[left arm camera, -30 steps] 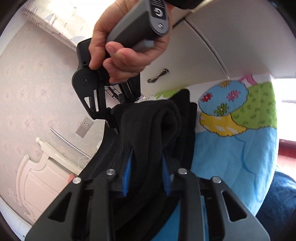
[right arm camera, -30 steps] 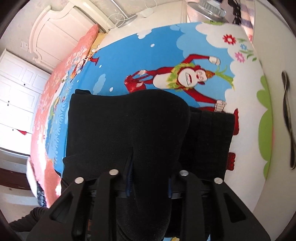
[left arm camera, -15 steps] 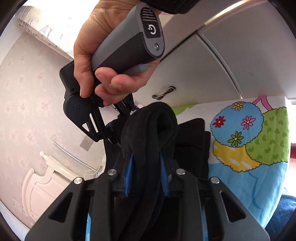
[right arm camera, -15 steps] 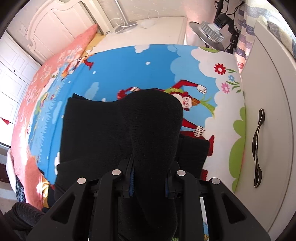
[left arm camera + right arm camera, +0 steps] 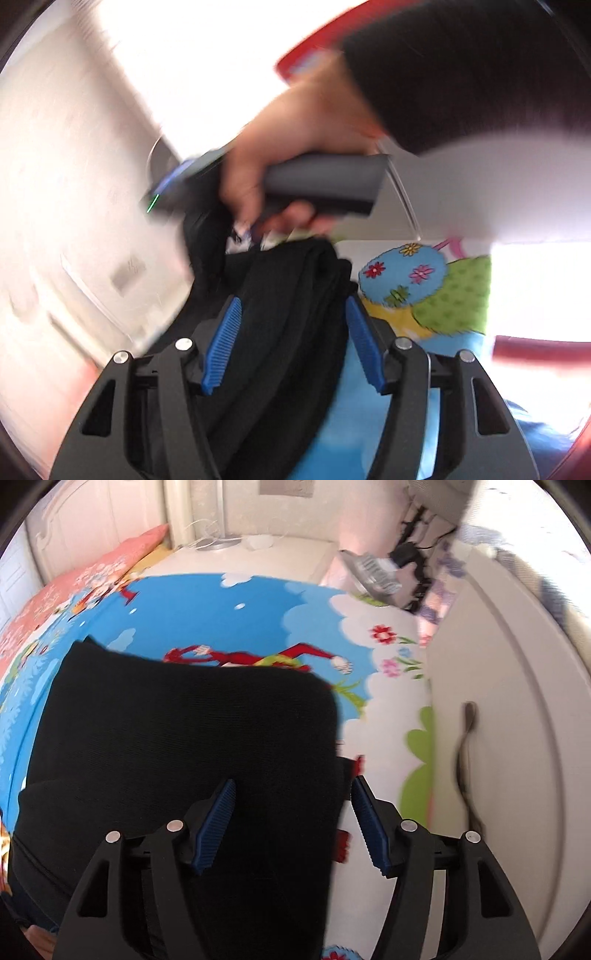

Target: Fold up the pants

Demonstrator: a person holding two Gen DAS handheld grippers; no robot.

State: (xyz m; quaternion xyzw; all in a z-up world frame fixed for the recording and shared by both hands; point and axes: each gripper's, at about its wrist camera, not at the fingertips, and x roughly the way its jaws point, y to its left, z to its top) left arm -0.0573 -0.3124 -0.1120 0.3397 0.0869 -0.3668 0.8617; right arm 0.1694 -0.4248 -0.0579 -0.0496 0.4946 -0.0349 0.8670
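Note:
The black pants (image 5: 184,738) lie folded on a bed under a bright cartoon blanket (image 5: 229,605). In the right wrist view my right gripper (image 5: 291,794) hovers over the pants' near right edge, its jaws opening, blue pads clear of the cloth. In the left wrist view my left gripper (image 5: 291,317) also has its jaws opening; a thick fold of the pants (image 5: 288,332) still sits between the blue pads without being pinched. A hand (image 5: 280,170) holding the right gripper's grey handle shows beyond the fold.
A white cabinet (image 5: 517,738) with a dark handle (image 5: 465,760) runs along the bed's right side. A pink pillow (image 5: 74,587) and a white headboard (image 5: 74,524) are at the far left. A dark sleeve (image 5: 461,66) fills the upper right of the left wrist view.
Both grippers, shut on bunched folds of the pants half a second ago, have opened. The cloth has dropped flat onto the bed. The left gripper has lifted and its view is blurred.

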